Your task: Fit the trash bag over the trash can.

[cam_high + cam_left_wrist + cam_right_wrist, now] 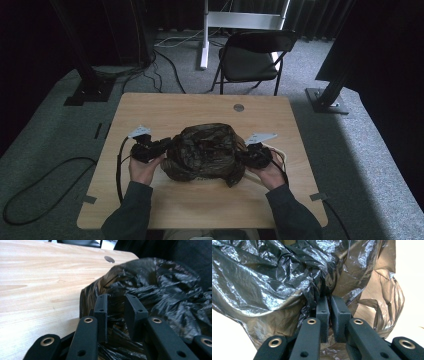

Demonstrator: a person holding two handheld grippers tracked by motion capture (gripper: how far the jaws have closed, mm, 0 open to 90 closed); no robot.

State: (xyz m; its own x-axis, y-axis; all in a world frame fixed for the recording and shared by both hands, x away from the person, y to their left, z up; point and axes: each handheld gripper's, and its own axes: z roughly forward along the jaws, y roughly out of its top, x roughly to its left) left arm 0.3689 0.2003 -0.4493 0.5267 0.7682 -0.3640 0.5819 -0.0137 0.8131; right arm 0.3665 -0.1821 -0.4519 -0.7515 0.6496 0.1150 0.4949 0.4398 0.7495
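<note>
A: Where does the crumpled plastic bag (204, 151) sit?

B: In the high view, on the wooden surface (150, 107), about the middle and a little toward the six o'clock edge where the person is. It is dark, shiny and bunched into a mound.

A: And the left gripper (159, 146)?

B: At the bag's nine o'clock side, held in the person's left hand (143, 169). In the left gripper view its jaws stand spread with a clear gap, and wrinkled film (160, 292) lies in and behind that gap. The pads do not press on it there, so I call it loose around the plastic rather than pinching.

A: The right gripper (246, 156)?

B: At the bag's three o'clock side, in the right hand (270, 175). In the right gripper view the jaws are nearly together, only a narrow slit between them, with a twisted fold of the bag (287, 277) running down toward that slit. Whether the pads really clamp the fold I cannot tell; the film hides the tips.

A: Anything else on the surface?

B: A small round metal disc (239, 107) near the twelve o'clock edge, well apart from the bag. Beyond the surface, at about one o'clock, a black folding chair (252, 57) stands on the grey carpet (50, 130).

A: The cables?

B: One trails from each gripper toward the six o'clock edge.
</note>
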